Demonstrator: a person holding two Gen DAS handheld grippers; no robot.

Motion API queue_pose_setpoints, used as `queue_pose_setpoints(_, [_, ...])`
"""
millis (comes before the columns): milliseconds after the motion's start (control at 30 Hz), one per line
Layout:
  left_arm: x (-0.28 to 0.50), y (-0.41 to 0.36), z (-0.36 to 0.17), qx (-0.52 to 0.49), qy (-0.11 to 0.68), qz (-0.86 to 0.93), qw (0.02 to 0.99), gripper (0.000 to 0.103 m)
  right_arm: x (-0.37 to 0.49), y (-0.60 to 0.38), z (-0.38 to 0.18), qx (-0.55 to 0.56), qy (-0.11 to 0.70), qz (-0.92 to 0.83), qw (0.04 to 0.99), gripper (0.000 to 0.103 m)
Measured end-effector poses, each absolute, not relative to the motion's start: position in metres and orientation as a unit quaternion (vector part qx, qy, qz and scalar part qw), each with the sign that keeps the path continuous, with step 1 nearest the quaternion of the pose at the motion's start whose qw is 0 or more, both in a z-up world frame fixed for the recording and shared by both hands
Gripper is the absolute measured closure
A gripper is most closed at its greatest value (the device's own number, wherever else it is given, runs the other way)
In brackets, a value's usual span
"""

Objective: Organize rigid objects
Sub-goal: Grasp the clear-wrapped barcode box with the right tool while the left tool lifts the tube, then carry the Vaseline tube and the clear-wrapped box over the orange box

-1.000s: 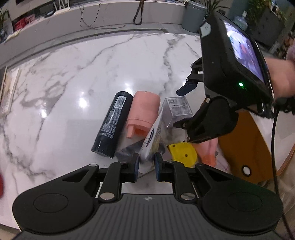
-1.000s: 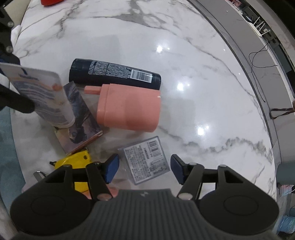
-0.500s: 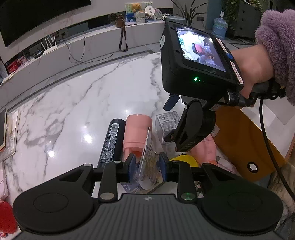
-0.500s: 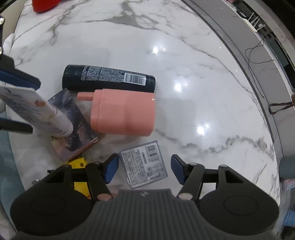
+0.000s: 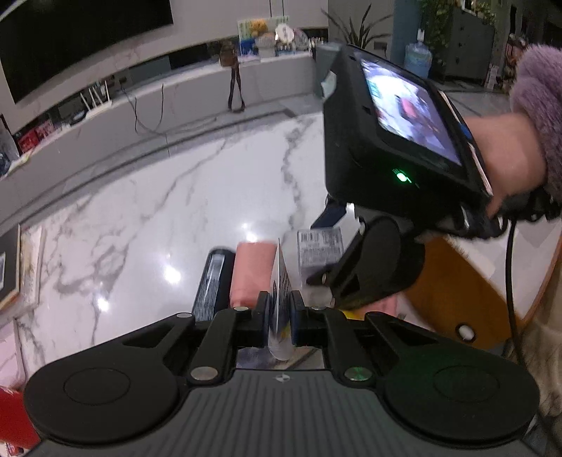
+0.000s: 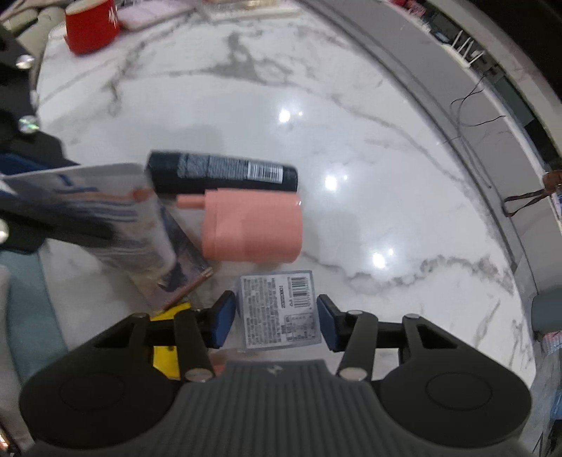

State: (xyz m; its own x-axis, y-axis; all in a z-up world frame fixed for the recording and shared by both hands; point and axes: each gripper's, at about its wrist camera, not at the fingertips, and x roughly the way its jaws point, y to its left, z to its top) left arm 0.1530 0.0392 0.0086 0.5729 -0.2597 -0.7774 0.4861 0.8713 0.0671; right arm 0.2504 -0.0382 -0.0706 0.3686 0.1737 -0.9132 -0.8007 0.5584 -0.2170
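The left tool [image 5: 280, 314] is clamped on a white tube [image 5: 280, 298], held edge-on in the left view so its print is unreadable; in the right view the tube [image 6: 105, 218] is motion-blurred and raised over the surface [image 6: 246, 105], its cap end above a dark card [image 6: 182, 253]. The tube hides part of that card and one end of the black can [image 6: 221, 172]. The right tool [image 6: 272, 320] has its fingers apart, one on each side of a clear labelled box [image 6: 279, 313], not visibly touching it. The tool body cuts off the box's near edge and most of a yellow item [image 6: 167, 348]. A pink bottle [image 6: 253, 230] lies just beside the can, both on their sides. A thin brown stick [image 6: 189, 288] rests on the card. A red cup [image 6: 92, 24] stands well apart at the far edge. In the left view the right tool's housing and screen [image 5: 404, 116] block much of the surface's right side.
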Motion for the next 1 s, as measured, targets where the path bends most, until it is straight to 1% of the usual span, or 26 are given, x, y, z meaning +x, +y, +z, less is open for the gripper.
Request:
queue_pose_setpoints(267, [0.143,0.014,0.049,0.145,0.361,-0.236,0.89,0.091,0.212,-0.064,-0.007,-0.328,0.418,0.329,0.781,0.053])
queue_pose_setpoints(433, [0.133,-0.004,0.072,0.148,0.332,-0.258,0.895,0.091,0.195,-0.096,0.033,-0.324,0.396,0.318,0.798,0.053])
queue_pose_setpoints(533, [0.127,-0.02,0.08,0.155,0.32,-0.272,0.894,0.091,0.187,-0.12,0.048,-0.331,0.394,0.305,0.801,0.053])
queue_pose_setpoints(767, [0.119,-0.064,0.087,0.175,0.304,-0.319,0.881,0.091,0.165,-0.175,0.048,-0.354,0.413,0.282,0.79,0.053])
queue_pose_setpoints(1000, [0.125,-0.088,0.076,0.186,0.316,-0.334,0.868,0.091,0.151,-0.205,0.018,-0.349,0.432,0.312,0.771,0.053])
